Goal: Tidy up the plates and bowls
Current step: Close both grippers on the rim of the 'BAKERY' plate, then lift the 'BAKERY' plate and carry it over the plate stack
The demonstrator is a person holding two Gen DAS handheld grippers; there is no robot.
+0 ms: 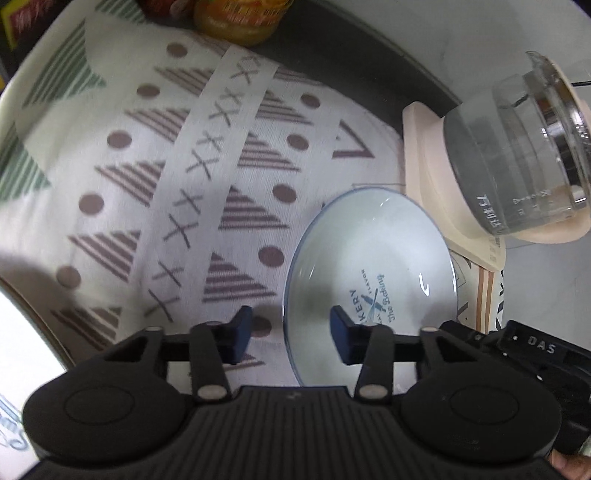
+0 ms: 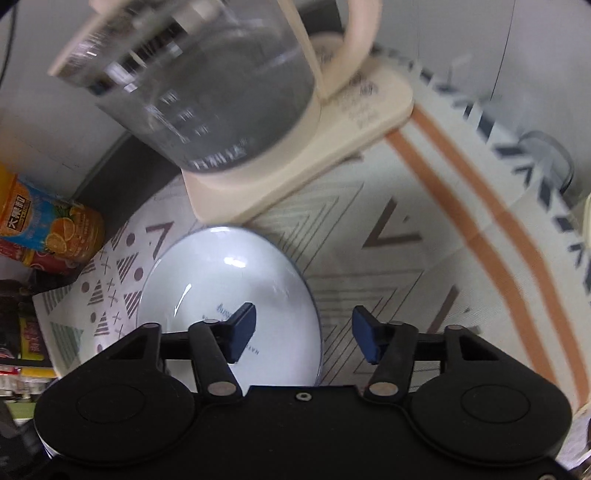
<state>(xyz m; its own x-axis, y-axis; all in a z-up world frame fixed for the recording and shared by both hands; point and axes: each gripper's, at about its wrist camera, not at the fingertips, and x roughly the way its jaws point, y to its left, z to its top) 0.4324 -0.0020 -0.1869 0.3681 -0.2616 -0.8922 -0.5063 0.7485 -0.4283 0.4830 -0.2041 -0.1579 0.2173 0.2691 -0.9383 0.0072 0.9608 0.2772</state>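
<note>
Left gripper (image 1: 291,334) and right gripper (image 2: 303,334) straddle opposite rims of the white plate (image 1: 373,258). Both part-spread, pads not visibly pressing. Glass kettle (image 1: 517,147) just beside.

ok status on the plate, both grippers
Left gripper and right gripper open, each straddling opposite rims of the plate. Plate flat on placemats. Kettle base close behind.

**Surroundings, my view**

Below me: cloth (image 1: 207,177) printed with triangles, dots and crosses. Right of it, a second cloth (image 2: 443,229) with orange stripes. Far side: pale wall (image 1: 461,33). Glass kettle (image 1: 517,147) on cream base; juice bottle (image 2: 48,225) far left.
</note>
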